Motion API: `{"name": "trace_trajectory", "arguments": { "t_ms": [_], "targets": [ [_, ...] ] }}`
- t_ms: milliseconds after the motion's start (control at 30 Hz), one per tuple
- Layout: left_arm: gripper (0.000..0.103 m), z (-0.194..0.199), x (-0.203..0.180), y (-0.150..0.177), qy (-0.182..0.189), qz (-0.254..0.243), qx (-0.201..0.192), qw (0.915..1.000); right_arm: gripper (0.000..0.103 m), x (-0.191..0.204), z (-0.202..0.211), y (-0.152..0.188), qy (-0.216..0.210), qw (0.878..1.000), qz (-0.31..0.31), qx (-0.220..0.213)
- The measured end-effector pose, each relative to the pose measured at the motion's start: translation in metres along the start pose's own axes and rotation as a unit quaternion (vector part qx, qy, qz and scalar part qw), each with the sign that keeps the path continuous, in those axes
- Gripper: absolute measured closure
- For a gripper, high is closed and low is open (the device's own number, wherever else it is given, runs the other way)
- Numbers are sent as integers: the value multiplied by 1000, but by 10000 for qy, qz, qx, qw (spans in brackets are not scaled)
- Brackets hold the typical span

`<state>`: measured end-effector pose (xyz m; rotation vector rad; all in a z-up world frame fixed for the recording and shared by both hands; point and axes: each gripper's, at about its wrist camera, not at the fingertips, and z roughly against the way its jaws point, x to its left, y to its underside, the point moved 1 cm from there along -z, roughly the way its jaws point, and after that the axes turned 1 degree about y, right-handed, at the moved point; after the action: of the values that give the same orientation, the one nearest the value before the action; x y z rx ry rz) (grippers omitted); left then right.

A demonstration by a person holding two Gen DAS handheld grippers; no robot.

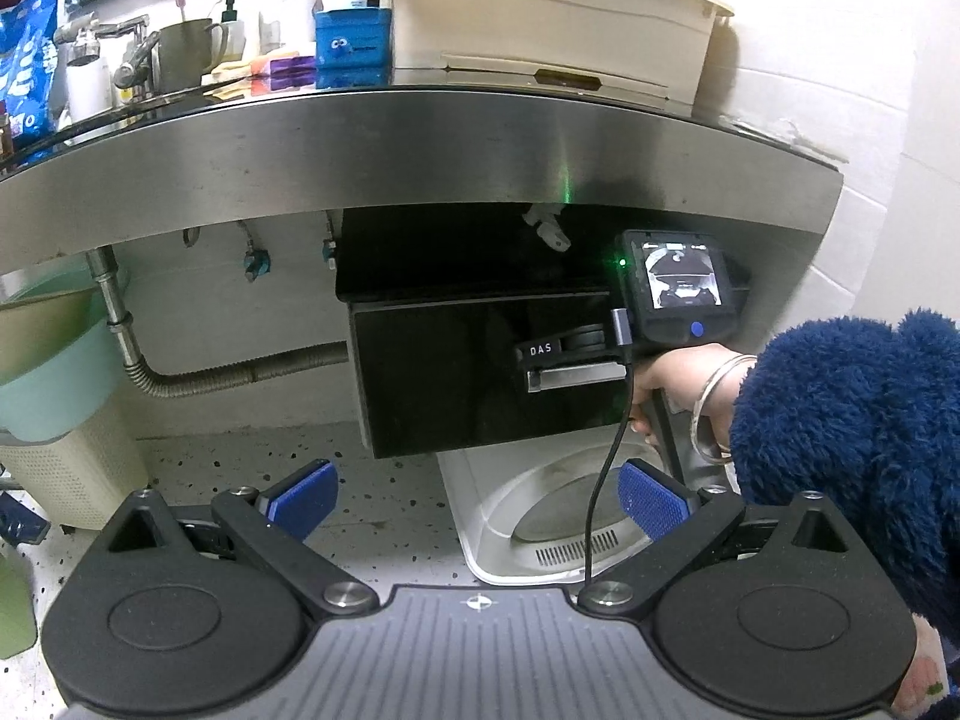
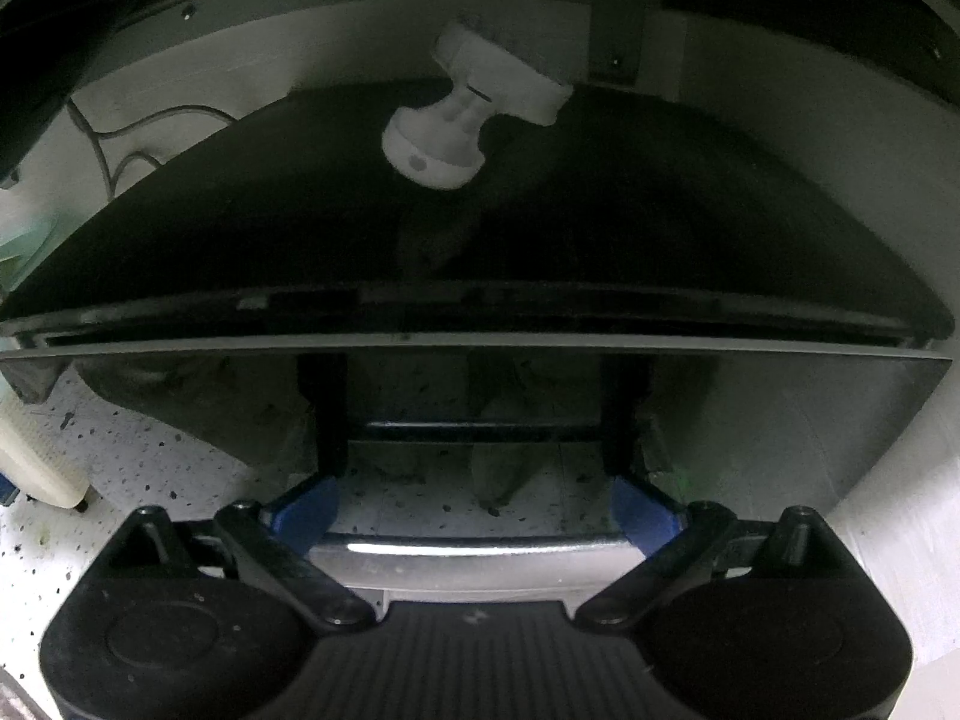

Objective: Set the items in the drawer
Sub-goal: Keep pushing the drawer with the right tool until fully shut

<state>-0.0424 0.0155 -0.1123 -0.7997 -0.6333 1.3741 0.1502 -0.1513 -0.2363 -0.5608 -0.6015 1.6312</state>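
Note:
A glossy black drawer (image 1: 444,378) hangs under the steel counter (image 1: 420,156), its front slightly out from the cabinet. Its metal handle (image 1: 576,375) shows in the left wrist view. My right gripper (image 1: 591,339) is at that handle, held by a hand in a blue fleece sleeve. In the right wrist view the handle bar (image 2: 474,546) lies between the blue fingertips (image 2: 303,510), and the gripper (image 2: 474,510) is open, wide around it. My left gripper (image 1: 474,495) is open and empty, held back from the drawer above the floor.
A white appliance (image 1: 540,528) stands on the speckled floor under the drawer. A green bin (image 1: 48,360) and a cream basket (image 1: 72,480) stand at the left beside a corrugated pipe (image 1: 240,372). A cream box (image 1: 552,18), bottles and a faucet sit on the counter. A white fitting (image 2: 462,114) hangs above the drawer.

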Motion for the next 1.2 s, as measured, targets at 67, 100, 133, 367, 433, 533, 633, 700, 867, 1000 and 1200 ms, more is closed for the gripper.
{"name": "trace_trajectory", "arguments": {
  "t_ms": [67,100,133,367,433,533,633,700,867,1000,1200],
  "targets": [
    [2,-2,1,0,8,26,35,10000,6,0,-2,-2,3,10000,-1,-4],
    [2,-2,1,1,15,26,45,10000,6,0,-3,-3,3,10000,0,-4],
    [2,-3,1,1,21,23,54,10000,6,0,-3,-4,1,10000,-1,-6],
    [2,-4,-5,2,63,-101,40,9999,6,-1,-10,-9,-18,10000,-23,-41],
    [2,-4,-5,2,61,-101,42,9999,6,-1,-11,-9,-21,10000,-19,-67],
    [2,-4,-4,2,44,-77,54,9999,6,-1,-13,-10,-33,9999,-15,-144],
    [2,-5,-2,2,19,-47,75,10000,6,-1,-14,-10,-50,9998,-30,-195],
    [2,-7,-2,1,27,-37,96,9999,6,-1,-14,-11,-53,9998,-30,-201],
    [2,-7,-4,1,57,-93,101,9999,4,-2,-17,-13,-88,9997,-22,-223],
    [2,-8,-2,1,51,-80,136,9999,4,-3,-17,-12,-86,9996,-21,-281],
    [2,-12,-2,1,47,-79,214,9997,1,0,-18,-15,70,9998,-7,-195]
  ]
}}
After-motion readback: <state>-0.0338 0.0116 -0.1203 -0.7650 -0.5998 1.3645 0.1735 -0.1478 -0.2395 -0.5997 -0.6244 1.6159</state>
